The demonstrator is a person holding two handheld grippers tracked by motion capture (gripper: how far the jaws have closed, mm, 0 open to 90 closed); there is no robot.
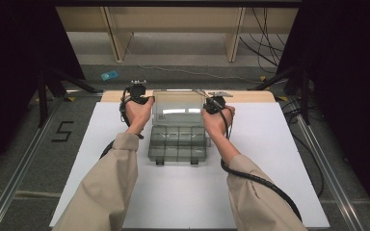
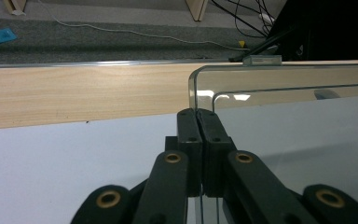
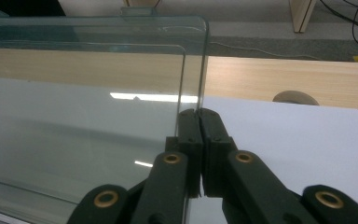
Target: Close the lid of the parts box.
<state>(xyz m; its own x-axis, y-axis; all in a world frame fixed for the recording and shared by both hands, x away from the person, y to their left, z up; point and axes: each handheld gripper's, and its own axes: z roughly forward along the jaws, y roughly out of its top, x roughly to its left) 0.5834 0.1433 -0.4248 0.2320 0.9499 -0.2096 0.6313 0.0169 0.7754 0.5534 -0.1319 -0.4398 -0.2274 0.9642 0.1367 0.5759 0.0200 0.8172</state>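
A clear grey plastic compartment box (image 1: 178, 144) lies open at the middle of the white table sheet (image 1: 270, 159). Its transparent lid (image 1: 177, 108) stands raised at the back. My left gripper (image 1: 149, 99) is shut on the lid's left edge. In the left gripper view the black jaws (image 2: 198, 112) meet on that thin edge, just below the lid's (image 2: 284, 88) rounded corner. My right gripper (image 1: 207, 103) is shut on the lid's right edge. In the right gripper view its jaws (image 3: 198, 112) pinch the rim, and the lid (image 3: 74, 93) spreads out to the left.
A light wooden strip (image 2: 84, 93) runs along the table's far edge, behind the box. Beyond it, cables (image 1: 265, 43), a blue card (image 1: 109, 75) and wooden furniture legs (image 1: 118, 45) are on the floor. Dark curtains and stand legs (image 1: 53, 86) flank the table.
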